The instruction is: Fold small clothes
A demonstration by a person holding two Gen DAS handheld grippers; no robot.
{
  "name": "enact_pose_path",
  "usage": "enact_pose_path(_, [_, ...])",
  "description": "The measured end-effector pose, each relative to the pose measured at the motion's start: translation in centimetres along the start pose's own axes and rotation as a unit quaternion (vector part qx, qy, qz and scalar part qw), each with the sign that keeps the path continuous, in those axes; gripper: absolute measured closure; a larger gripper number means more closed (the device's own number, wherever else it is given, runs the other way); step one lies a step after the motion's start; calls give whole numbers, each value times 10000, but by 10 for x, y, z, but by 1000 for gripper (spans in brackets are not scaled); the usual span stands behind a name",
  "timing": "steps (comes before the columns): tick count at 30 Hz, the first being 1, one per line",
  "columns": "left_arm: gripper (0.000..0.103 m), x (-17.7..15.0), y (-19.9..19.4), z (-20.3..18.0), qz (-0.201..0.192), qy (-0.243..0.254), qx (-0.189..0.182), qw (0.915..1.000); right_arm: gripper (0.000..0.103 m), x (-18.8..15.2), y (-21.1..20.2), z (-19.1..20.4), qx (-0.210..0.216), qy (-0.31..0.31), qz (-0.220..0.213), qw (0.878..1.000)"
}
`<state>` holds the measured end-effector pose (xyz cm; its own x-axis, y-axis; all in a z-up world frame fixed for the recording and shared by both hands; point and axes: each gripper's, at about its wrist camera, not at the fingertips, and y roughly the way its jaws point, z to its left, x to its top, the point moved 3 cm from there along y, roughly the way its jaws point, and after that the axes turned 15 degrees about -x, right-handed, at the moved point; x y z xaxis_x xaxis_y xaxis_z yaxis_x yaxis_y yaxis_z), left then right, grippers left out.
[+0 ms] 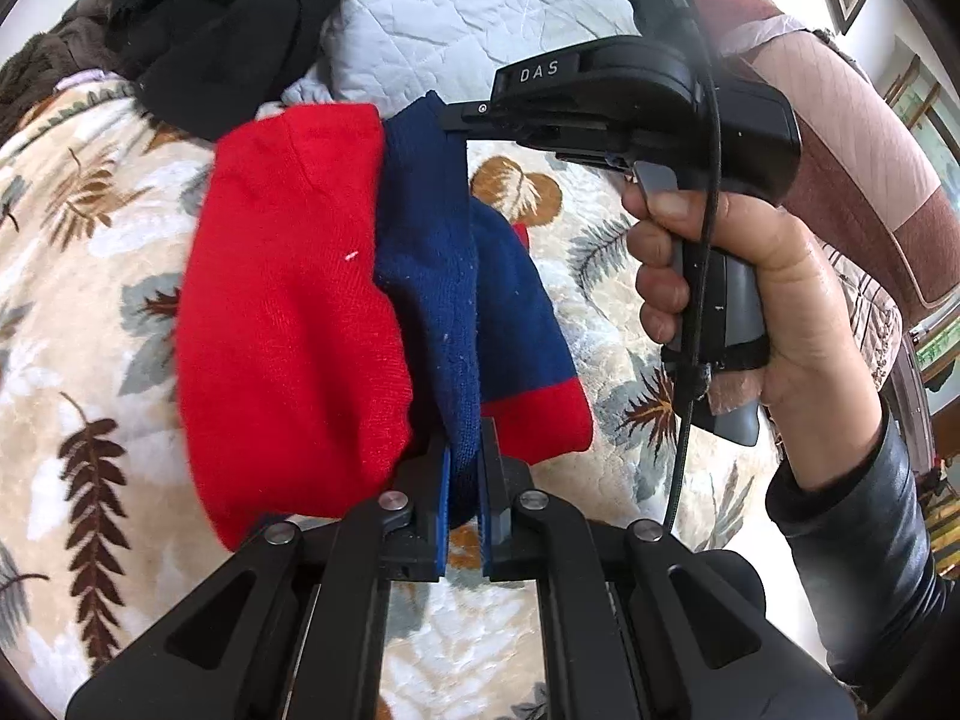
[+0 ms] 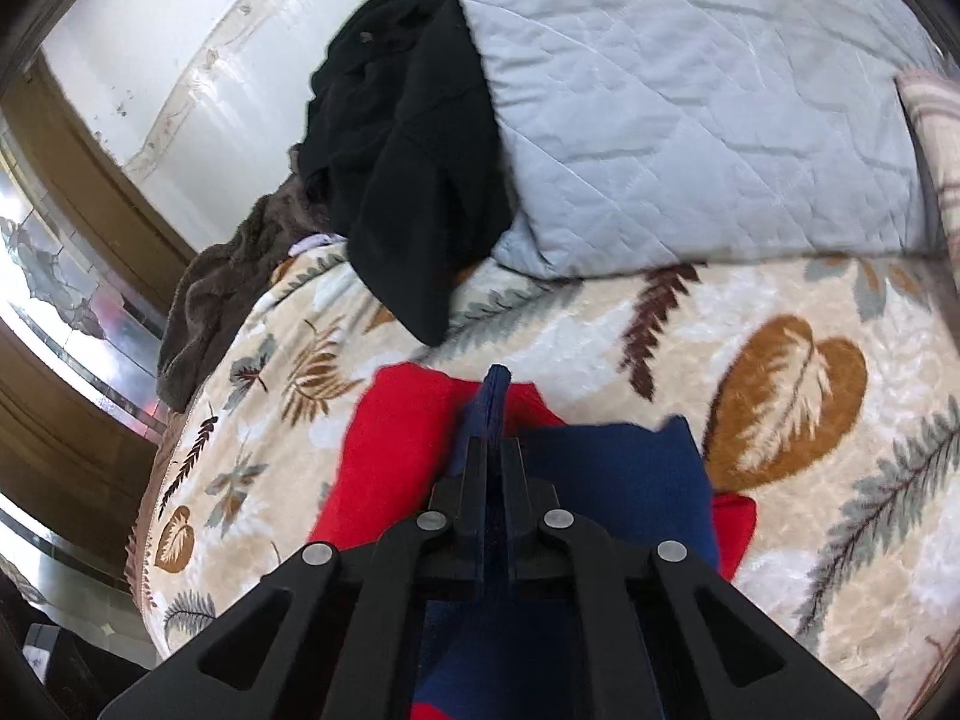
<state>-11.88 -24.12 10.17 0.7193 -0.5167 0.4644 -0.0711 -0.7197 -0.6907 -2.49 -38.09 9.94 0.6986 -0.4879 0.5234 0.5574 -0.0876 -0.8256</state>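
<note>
Leaf-print blanket [image 1: 90,324] w/ red-navy knit garment [image 1: 288,312] lifted mid-fold; left gripper [image 1: 465,468] & right gripper [image 2: 495,456] both pinch its navy edge, not laid flat yet.

Both fisheye cameras are riding just behind their fingers, looking steeply down and sitting close over the leaf-patterned bed [image 1: 90,312]. The left view is facing across toward the right hand-held gripper [image 1: 454,120]. Both are sharing the red and blue knit garment [image 2: 390,450], black clothes [image 2: 408,168] and grey quilt [image 2: 690,120].
</note>
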Motion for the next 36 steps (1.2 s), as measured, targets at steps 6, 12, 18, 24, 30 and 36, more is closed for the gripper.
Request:
enact_pose_path(6, [98,-9,23,2,37,-193,-154,9997,100,-7,24,-26,40,353,207,9992])
enact_pose_path(12, [98,-13,45,3,237,-105,-33,9997,95,-20,35,-49,177,540,413,9975])
enact_pose_path(18, [99,-17,52,11,237,-217,-70,9995,58,-18,25,-28,960,498,434,9932])
enact_pose_path(24, [99,-16,57,11,295,-180,-43,9994,58,-21,58,-12,1113,783,953,9861])
enact_pose_path(30, [99,-17,58,11,262,-197,-53,9994,95,-32,78,1,1119,626,1109,9855])
enact_pose_path(36, [99,-18,62,6,336,-93,-94,9993,96,-25,35,-17,605,657,264,9957])
